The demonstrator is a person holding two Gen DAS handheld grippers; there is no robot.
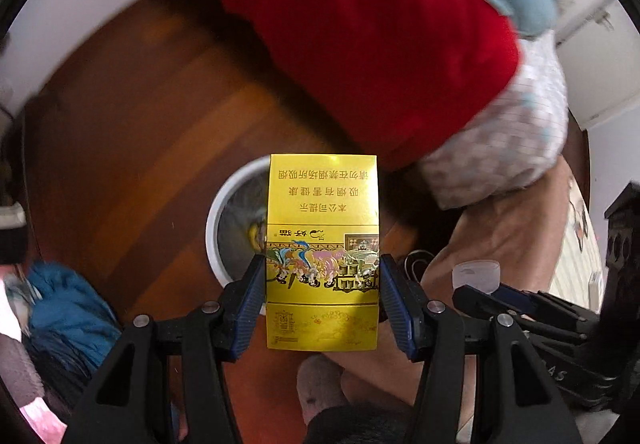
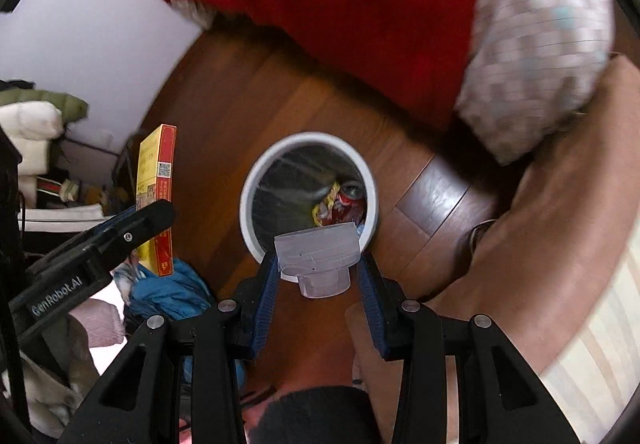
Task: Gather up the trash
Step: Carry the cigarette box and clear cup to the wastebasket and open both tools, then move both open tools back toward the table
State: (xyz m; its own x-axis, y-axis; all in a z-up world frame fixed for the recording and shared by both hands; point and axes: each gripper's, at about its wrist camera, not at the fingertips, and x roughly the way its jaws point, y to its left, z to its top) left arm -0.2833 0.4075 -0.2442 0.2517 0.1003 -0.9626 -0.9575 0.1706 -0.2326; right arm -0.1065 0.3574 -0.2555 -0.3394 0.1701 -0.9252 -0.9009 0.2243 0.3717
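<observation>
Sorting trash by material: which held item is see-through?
The plastic cup in the right gripper; the left gripper holds an opaque yellow cigarette pack.

Yellow cig. pack, white-rimmed bin, red blanket, translucent cup.

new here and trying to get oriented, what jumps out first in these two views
The yellow cigarette pack clamped upright in the left gripper fills the left view's centre. In the right view, the right gripper holds a clear plastic cup above the white-rimmed trash bin on the wooden floor.
</observation>
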